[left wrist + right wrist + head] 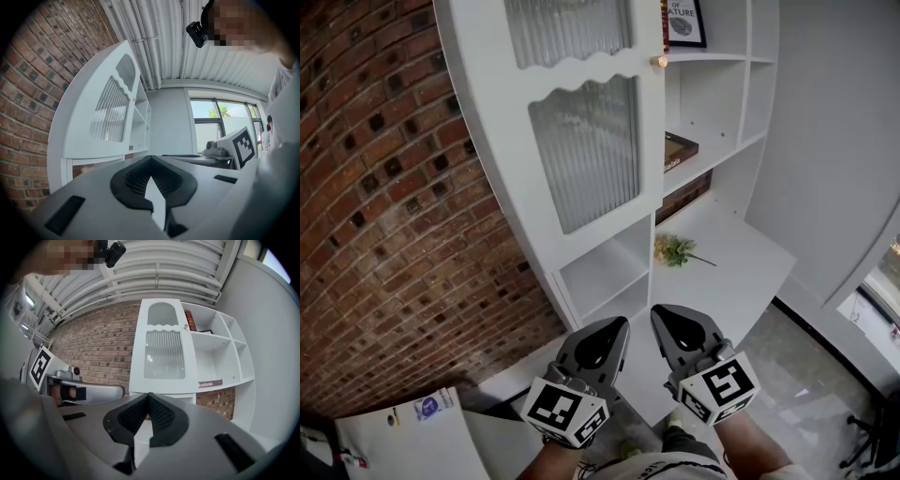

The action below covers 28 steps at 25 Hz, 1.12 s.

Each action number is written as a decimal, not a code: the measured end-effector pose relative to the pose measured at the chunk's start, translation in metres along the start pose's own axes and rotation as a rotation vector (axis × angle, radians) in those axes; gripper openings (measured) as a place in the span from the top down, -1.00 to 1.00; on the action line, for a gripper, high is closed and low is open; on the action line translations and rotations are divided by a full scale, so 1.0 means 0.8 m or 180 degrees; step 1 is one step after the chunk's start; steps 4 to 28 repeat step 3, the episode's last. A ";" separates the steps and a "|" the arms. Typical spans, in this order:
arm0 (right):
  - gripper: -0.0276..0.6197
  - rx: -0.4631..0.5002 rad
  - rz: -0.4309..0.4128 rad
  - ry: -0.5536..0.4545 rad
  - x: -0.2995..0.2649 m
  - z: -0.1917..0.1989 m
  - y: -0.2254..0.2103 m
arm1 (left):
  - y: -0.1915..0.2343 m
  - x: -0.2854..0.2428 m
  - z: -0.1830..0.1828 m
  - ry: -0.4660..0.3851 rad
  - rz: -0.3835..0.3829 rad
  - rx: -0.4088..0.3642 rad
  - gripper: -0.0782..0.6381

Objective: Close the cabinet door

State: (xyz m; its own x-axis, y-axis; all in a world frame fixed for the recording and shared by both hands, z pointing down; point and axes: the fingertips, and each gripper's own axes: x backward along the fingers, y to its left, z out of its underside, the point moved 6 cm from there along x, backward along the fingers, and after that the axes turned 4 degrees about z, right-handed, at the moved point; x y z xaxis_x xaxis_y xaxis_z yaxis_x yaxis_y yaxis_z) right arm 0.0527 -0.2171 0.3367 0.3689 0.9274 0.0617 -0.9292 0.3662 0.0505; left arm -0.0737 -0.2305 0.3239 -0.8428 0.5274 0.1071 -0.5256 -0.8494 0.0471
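Cabinet door (581, 141) stands tall, well ahead; its knob (659, 61) sits nearer the right gripper (666, 319) than the left gripper (614, 328). Both are pressed together, empty.

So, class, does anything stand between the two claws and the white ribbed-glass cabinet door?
Nothing visible does. The left claw and right claw, both shut and empty, face the white ribbed-glass cabinet door across open space.

Red-brown brick wall (384, 187) at left, pale mortar joints. Plain white wall (834, 141) at right. Glossy grey tiled floor (806, 394) below. Ribbed white ceiling (164, 42) with pipes (154, 280) along it. Dark-framed window (225, 126) lets in bright daylight; a green tree (218, 112) stands outside.
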 end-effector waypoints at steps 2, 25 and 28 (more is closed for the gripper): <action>0.86 0.0006 0.0003 -0.0002 0.000 -0.001 0.003 | 0.000 0.003 -0.001 -0.0005 0.0005 -0.0008 0.75; 0.86 0.0008 0.0005 -0.0003 0.000 -0.002 0.004 | 0.000 0.004 -0.002 -0.0007 0.0008 -0.0012 0.75; 0.86 0.0008 0.0005 -0.0003 0.000 -0.002 0.004 | 0.000 0.004 -0.002 -0.0007 0.0008 -0.0012 0.75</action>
